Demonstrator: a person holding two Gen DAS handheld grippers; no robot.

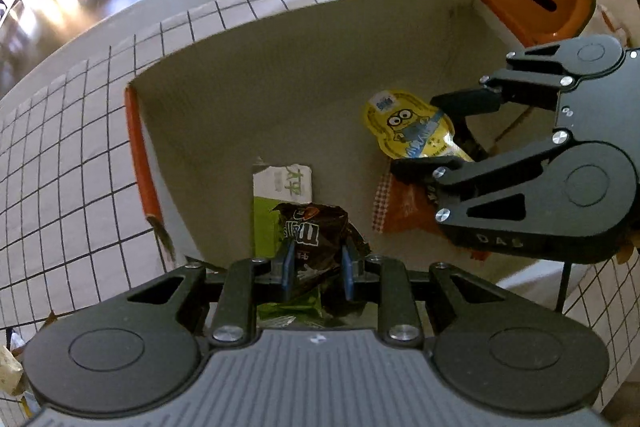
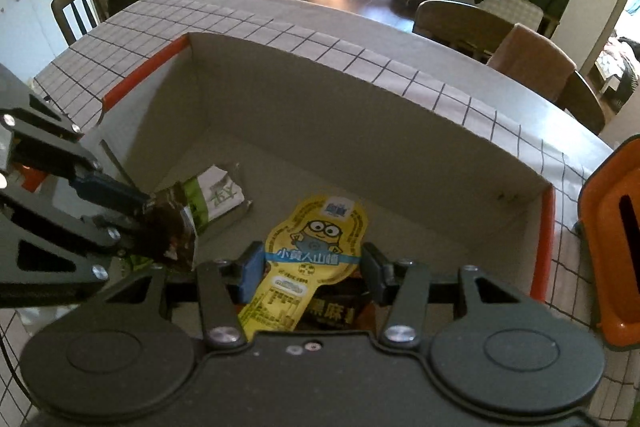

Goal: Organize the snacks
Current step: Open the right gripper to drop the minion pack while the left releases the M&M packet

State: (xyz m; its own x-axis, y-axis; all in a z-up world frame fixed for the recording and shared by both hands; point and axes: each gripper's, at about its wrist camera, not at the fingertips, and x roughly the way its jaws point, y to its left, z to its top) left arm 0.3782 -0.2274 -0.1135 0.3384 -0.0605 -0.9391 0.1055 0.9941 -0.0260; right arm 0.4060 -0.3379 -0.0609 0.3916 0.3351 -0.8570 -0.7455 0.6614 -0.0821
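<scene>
I have a claw in each hand, and both point down into a big gray box point(image 2: 360, 115) on the checked tablecloth point(image 1: 72, 155). My left claw point(image 1: 318, 265) is squeezed narrow on a dark brown candy bag point(image 1: 316, 227), with its blue pads pressing both sides. Under that bag lies a green and white packet point(image 1: 280, 187) on the box floor. My right claw point(image 2: 312, 267) holds a yellow cartoon packet point(image 2: 316, 239) by its middle, over a dark packet point(image 2: 332, 311). An orange tub point(image 2: 612, 251) sits just outside the box.
</scene>
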